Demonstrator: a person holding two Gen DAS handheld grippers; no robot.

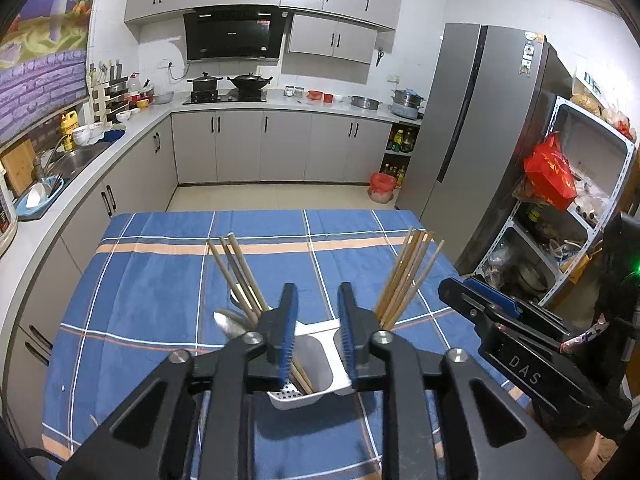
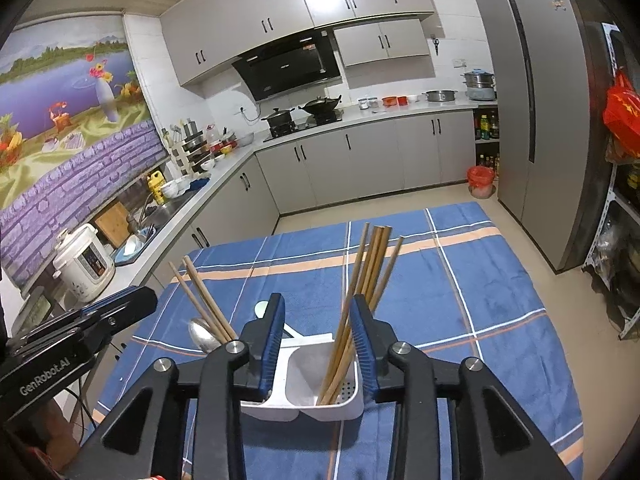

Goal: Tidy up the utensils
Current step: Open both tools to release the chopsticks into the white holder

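Observation:
A white two-compartment utensil holder [image 1: 320, 376] [image 2: 304, 384] stands on the blue plaid tablecloth [image 1: 160, 300] [image 2: 460, 300]. Its right compartment holds several wooden chopsticks [image 1: 404, 280] [image 2: 368, 280]. Its left side holds a few chopsticks [image 1: 240, 276] [image 2: 204, 304] and metal spoons [image 1: 230, 322] [image 2: 202, 334]. My left gripper [image 1: 318, 320] hovers open and empty just above the holder. My right gripper [image 2: 318, 328] is open too, its fingers either side of the right chopstick bundle, not touching. Each gripper's body shows in the other's view, the right [image 1: 500, 320] and the left [image 2: 80, 332].
The table stands in a kitchen. A counter with sink [image 1: 76, 156] runs along the left, a stove with pots [image 1: 228, 84] at the back, a grey fridge [image 1: 472, 120] and a metal shelf rack [image 1: 568, 216] on the right. A rice cooker [image 2: 86, 260] sits on the left counter.

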